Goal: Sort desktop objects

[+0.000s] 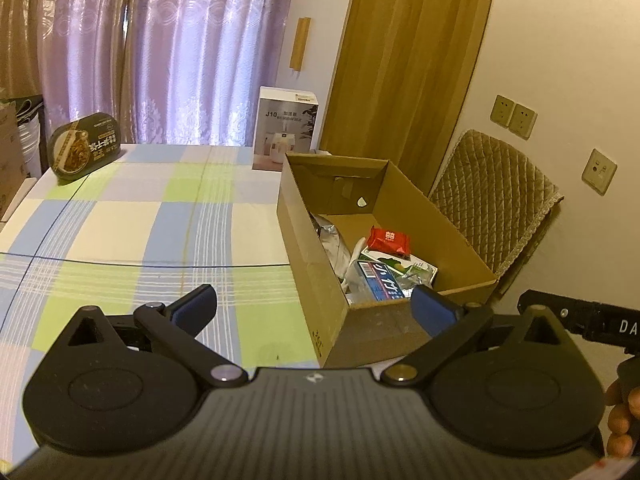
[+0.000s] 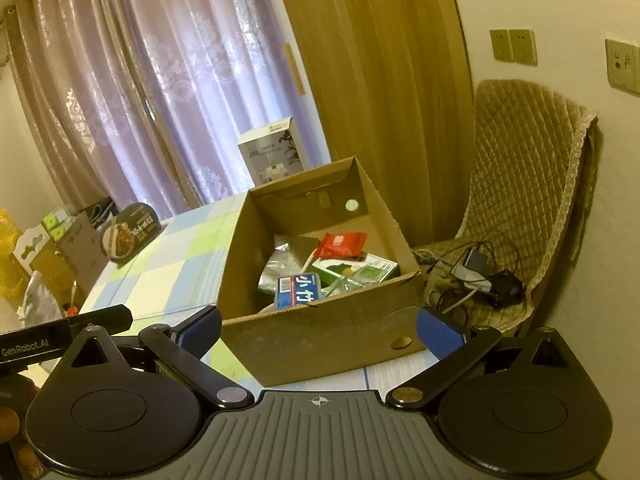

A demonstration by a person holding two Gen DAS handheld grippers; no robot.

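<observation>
Left on the table: 1 dark oval bowl (image 1: 84,152), propped on edge at the far-left rim, printed lid turned this way, long axis running across the view and tilted up to the right. Far ahead and well to the left of the left gripper (image 1: 314,308); farther still from the right gripper (image 2: 320,330), ahead and hard left past the box (image 2: 320,332). So nearer the left one, by judgement, with bare checked cloth (image 1: 132,232) all the way between and nothing to steer around. Both sets of fingers spread wide, blue pads well apart, nothing held in either. Just ahead-right of the left gripper, and dead ahead of the right, the open box, near wall close beyond the fingertips in both views. Inside it: a red packet (image 1: 389,240), a green-and-white carton (image 1: 400,266), a blue-labelled pack (image 1: 380,286), a foil bag (image 1: 332,240), all heaped toward the near end. Behind the box's far-left corner, a white carton (image 1: 286,132) standing upright, perhaps not for sorting. Probably a long reach forward and left for the bowl, wrist turned so the pads close across its thickness, not along its length. Risk: knocked flat or off the rim, being only leaned there. Beyond the box to the right, a quilted chair (image 1: 496,196).
</observation>
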